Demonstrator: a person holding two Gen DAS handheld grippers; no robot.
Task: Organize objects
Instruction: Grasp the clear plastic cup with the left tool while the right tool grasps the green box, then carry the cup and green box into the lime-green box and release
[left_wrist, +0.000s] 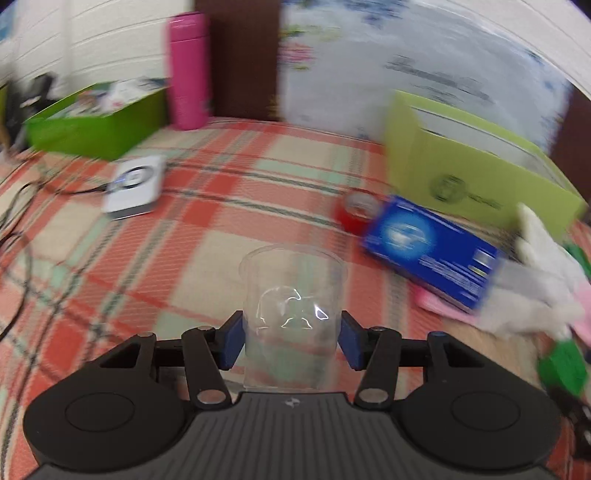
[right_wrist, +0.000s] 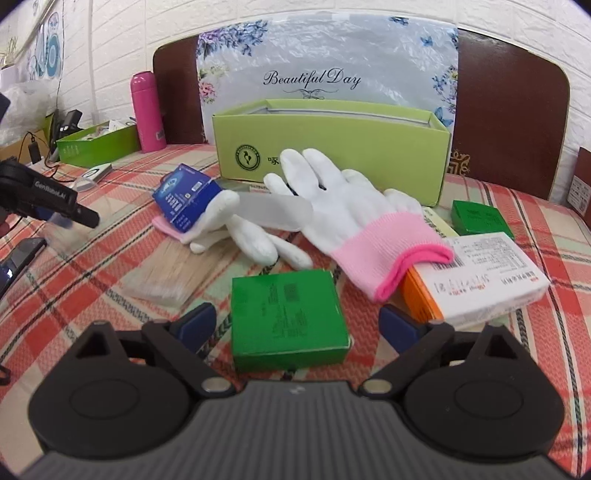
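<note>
My left gripper (left_wrist: 291, 341) is shut on a clear plastic cup (left_wrist: 291, 295), held upright above the plaid cloth; the view is blurred by motion. It also shows at the left of the right wrist view (right_wrist: 55, 210). My right gripper (right_wrist: 299, 325) is open, its pads on either side of a green box (right_wrist: 286, 317) lying on the cloth, not touching it. A light green open carton (right_wrist: 332, 147) stands at the back. White gloves with pink cuffs (right_wrist: 354, 218), a blue box (right_wrist: 184, 199) and a white and orange box (right_wrist: 480, 280) lie in front of it.
A pink bottle (right_wrist: 147, 110) and a dark green tray (right_wrist: 96, 144) of items stand at the back left. A white device (left_wrist: 135, 188) with a cable, a red tape roll (left_wrist: 356, 212), a second green box (right_wrist: 480, 219) and a phone (right_wrist: 18, 262) lie on the cloth.
</note>
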